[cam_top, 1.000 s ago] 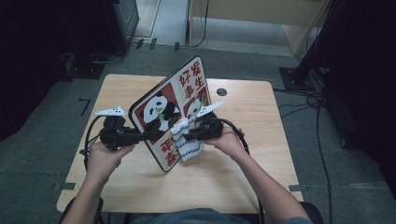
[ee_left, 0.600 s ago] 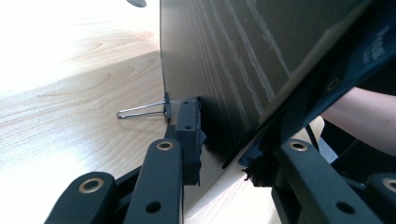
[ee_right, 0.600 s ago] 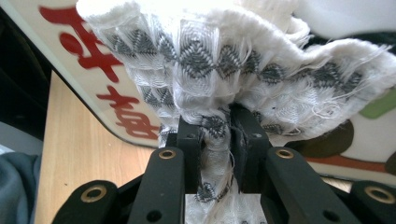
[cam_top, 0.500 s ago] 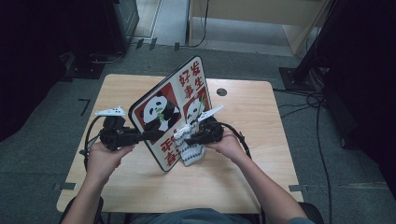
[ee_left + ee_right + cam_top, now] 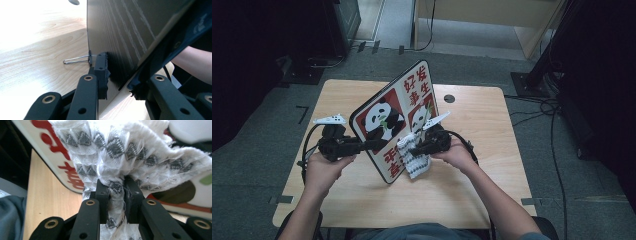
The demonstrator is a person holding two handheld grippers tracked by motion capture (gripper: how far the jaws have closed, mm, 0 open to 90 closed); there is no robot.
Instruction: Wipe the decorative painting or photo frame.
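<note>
Board: we see a panda-printed board (image 5: 399, 120) standing tilted on its lower edge on the wooden table (image 5: 482, 125), its printed face with red characters turned toward the person's right side.
Board back: in the left gripper view we see its dark, wood-grained rear face (image 5: 120, 32) rising from the tabletop, with a thin wire clip (image 5: 76, 60) sticking out at its edge.
Left gripper: we find the left gripper (image 5: 362, 146) at the board's left edge, jaws narrowed onto that edge; one pad (image 5: 101, 72) lies flat against the dark back, the other jaw sits on the far side of the panel.
Left hand: we see it (image 5: 324, 167) wrapped round the gripper's handle, low on the left of the table.
Cloth: we see a white cloth with a grey diamond weave (image 5: 414, 157), bunched up and pressed against the lower printed face of the board.
Right gripper: we find the right gripper (image 5: 419, 147) pinching a fold of that cloth (image 5: 116, 187) tightly between its pads, jaws nearly together; the rest of the fabric fans out above them against the board.
Right hand: we see it (image 5: 459, 152) behind the gripper, forearm reaching in from the bottom edge.
Table: we note a round hole (image 5: 449, 98) in the far part of the top, just beyond the board.
</note>
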